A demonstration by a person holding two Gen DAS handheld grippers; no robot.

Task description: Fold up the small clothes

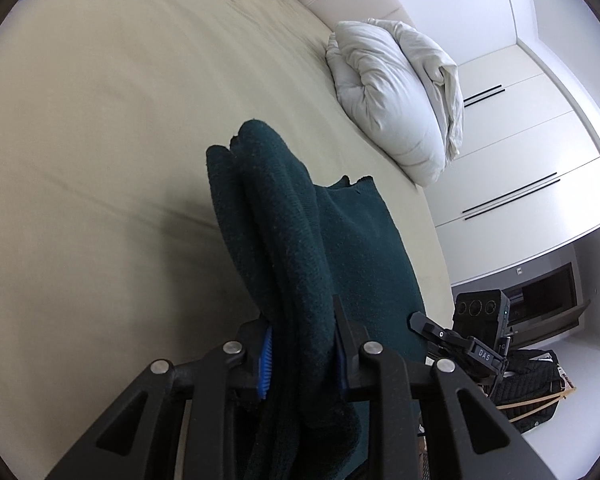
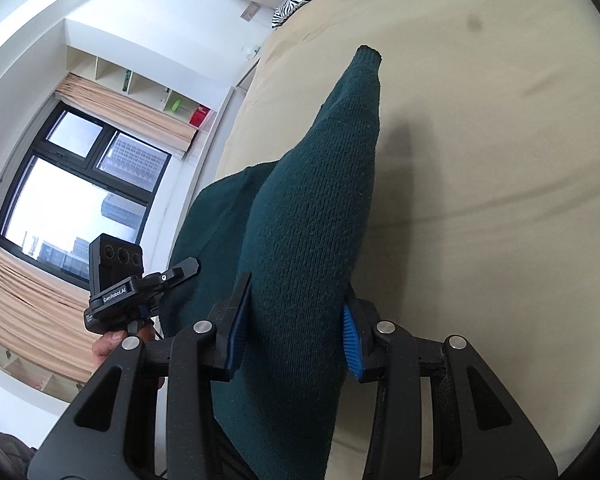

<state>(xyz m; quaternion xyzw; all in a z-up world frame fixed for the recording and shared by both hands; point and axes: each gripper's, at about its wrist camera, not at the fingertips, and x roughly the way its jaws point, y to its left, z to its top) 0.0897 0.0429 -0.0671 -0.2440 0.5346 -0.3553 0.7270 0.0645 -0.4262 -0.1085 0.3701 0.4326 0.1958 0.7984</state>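
Sweater (image 1: 300, 240), dark green knit, hangs above the beige bed (image 1: 100, 120), bunched between both claws. Left claw (image 1: 302, 344) clamps a thick fold; right claw (image 2: 294, 332) clamps another part, with fabric draped forward past the pads.

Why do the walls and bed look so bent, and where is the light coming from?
Both wrist views use fisheye lenses, so the wardrobe doors and the bed curve, with dark corners. In the right wrist view, daylight enters through the window, which looks washed out. The dark green garment casts a soft shadow on the sheet in both views.
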